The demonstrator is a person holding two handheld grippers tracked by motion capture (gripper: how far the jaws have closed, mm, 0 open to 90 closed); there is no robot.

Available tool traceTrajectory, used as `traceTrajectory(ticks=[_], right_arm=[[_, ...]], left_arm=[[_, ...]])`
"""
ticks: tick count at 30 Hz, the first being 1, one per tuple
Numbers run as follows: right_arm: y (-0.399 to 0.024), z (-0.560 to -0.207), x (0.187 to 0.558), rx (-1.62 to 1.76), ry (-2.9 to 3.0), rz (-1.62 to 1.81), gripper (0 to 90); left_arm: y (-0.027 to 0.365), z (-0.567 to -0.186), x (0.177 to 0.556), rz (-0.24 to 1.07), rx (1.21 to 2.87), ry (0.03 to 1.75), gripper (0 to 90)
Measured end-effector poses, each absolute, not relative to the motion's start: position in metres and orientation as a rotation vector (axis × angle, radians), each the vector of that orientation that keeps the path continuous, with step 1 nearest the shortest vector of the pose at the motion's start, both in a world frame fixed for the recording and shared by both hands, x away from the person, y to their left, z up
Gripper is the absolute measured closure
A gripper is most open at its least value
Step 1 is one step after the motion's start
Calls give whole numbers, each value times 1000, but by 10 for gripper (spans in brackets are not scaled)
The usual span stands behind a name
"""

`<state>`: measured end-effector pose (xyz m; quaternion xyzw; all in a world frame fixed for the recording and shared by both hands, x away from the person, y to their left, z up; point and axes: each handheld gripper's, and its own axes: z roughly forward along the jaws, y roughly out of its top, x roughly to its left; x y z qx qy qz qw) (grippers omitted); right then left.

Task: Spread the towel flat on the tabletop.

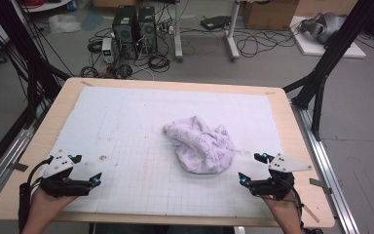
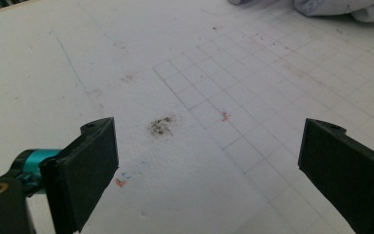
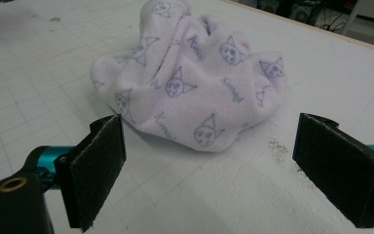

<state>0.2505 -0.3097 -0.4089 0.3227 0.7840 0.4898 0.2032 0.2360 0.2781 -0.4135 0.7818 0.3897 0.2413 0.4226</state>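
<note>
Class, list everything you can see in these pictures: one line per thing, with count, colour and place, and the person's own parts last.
cloth: one, pale lilac with a cat-face print, crumpled, middle of the mat, right of centre
mat: one, white with a faint grid and a few dark stains, covers most of the table
table: one, light wood, bare at its edges
computer towers: two, black, on the floor beyond the table
cables: many, black, on the floor
box: one, brown cardboard, far floor
left gripper: one, black, jaws open, near left of the mat
right gripper: one, black, jaws open, near right, close to the cloth
forearms: two, bottom edge
</note>
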Motion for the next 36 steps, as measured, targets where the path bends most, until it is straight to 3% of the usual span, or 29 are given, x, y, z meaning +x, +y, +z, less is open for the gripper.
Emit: traceTrajectory(ticks=[11, 27, 33, 35, 36], right_arm=[[-303, -395, 264, 874, 2171, 1424, 112], [-251, -375, 324, 802, 2309, 1416, 116], [-222, -394, 347, 803, 2438, 1340, 189], [-212, -407, 356, 813, 2493, 1252, 274], [-212, -407, 356, 813, 2493, 1252, 274]], left_arm=[[276, -411, 236, 600, 1939, 968, 79], [280, -412, 236, 613, 1929, 985, 80], [281, -412, 236, 611, 1930, 982, 80], [281, -412, 236, 608, 1925, 983, 80], [281, -412, 237, 608, 1925, 983, 80]])
